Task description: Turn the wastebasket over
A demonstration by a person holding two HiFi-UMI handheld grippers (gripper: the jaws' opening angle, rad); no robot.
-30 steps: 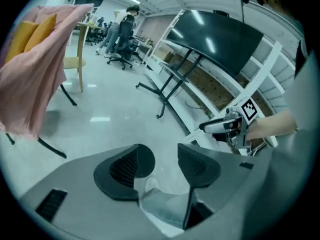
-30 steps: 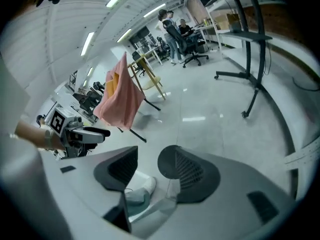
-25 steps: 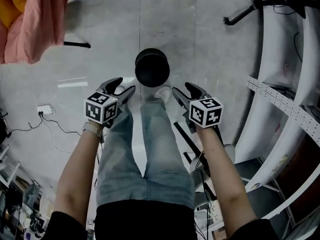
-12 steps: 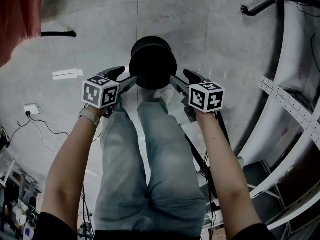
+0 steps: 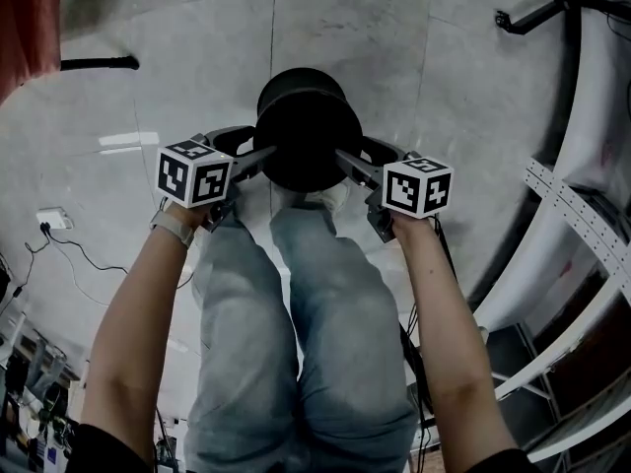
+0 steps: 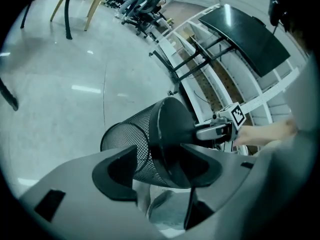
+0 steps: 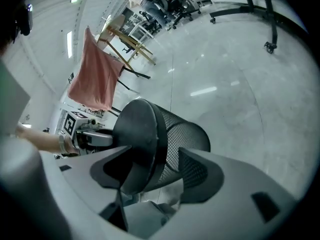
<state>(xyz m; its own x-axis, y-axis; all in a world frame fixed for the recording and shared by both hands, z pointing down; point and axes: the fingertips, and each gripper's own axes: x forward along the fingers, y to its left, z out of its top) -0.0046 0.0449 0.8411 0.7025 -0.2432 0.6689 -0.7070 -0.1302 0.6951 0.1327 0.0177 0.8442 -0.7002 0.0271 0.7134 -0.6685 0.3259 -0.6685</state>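
Black wire mesh forms the wall of the wastebasket (image 5: pixel 306 131), which hangs clear of the pale floor (image 5: pixel 414 57), tipped on its side with its solid round bottom turned up toward the head view. It sits pinned between the two tools: the left gripper (image 5: pixel 254 152) presses in from one side and the right gripper (image 5: pixel 351 158) from the other, their tips touching the basket just at its bottom end. In the left gripper view the fingers (image 6: pixel 120 166) stand wide apart and straddle the basket's bottom edge, the mesh wall lying behind the left-hand finger and the dark solid bottom just before the right-hand one; beyond that bottom the other gripper's tip meets the basket. The right gripper view shows the mirror of this, its fingers (image 7: pixel 200 171) likewise spread, the solid bottom by the left-hand finger and the mesh by the right-hand one, with the open mouth pointing away past the fingertips. Below the fingertips, in the head view, are the person's jeans (image 5: pixel 296 343). Far beyond the right gripper's fingers a pink cloth (image 7: pixel 95 81) hangs over a chair.
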